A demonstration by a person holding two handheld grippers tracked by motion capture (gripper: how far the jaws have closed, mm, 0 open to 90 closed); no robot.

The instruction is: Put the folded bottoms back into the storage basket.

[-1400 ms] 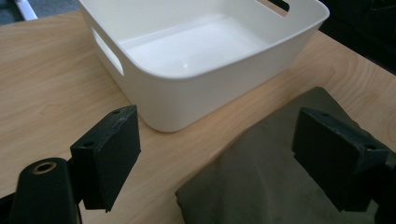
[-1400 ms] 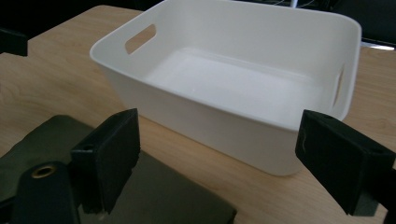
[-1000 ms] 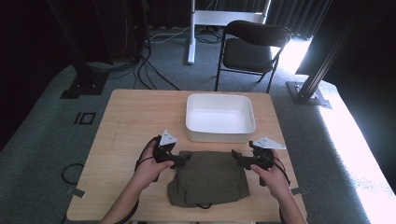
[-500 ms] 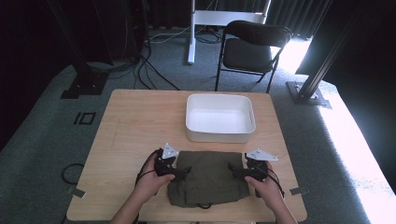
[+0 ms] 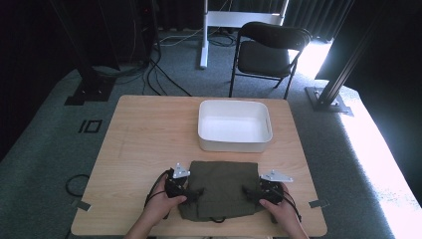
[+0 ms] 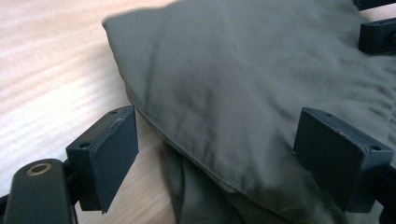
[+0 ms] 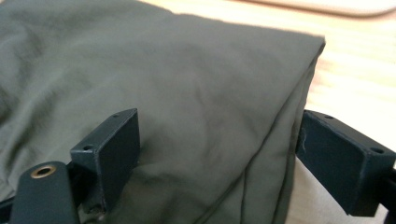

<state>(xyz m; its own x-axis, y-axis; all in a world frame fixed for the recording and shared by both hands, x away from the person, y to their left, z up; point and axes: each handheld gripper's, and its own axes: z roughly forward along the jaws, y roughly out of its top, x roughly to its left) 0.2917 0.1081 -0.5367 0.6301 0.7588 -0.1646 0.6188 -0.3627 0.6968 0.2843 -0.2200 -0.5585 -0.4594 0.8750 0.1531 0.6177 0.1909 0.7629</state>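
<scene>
Table: a light wooden table [image 5: 149,144] with a pale grain, standing in the middle of the room; most of its left half is bare wood.
Folded cloth: an olive-green folded cloth [image 5: 221,186] lies flat on the table at the near edge, just in front of the white tub; the fabric has soft wrinkles and a stitched hem along its sides.
White tub: a white rectangular tub [image 5: 235,145] stands on the table just behind the folded cloth, apart from it by a narrow strip of wood.
Left gripper: the left gripper [image 5: 191,191] is at the left edge of the folded cloth; in the left gripper view its jaws stand wide, one over the wood and one over the cloth, with the cloth's corner between them, and the pads do not press it.
Right gripper: the right gripper [image 5: 249,191] is at the right edge of the folded cloth; in the right gripper view its jaws are also wide apart around the cloth's folded side, with no squeeze on the fabric.
Floor: grey carpet [image 5: 50,164] around the table, with black cables on it behind the table's left side.
Chair: a black folding chair [image 5: 266,55] stands behind the table, beyond the white tub.
Room: dark curtains at the back; strong daylight falls on the floor to the right of the table.
</scene>
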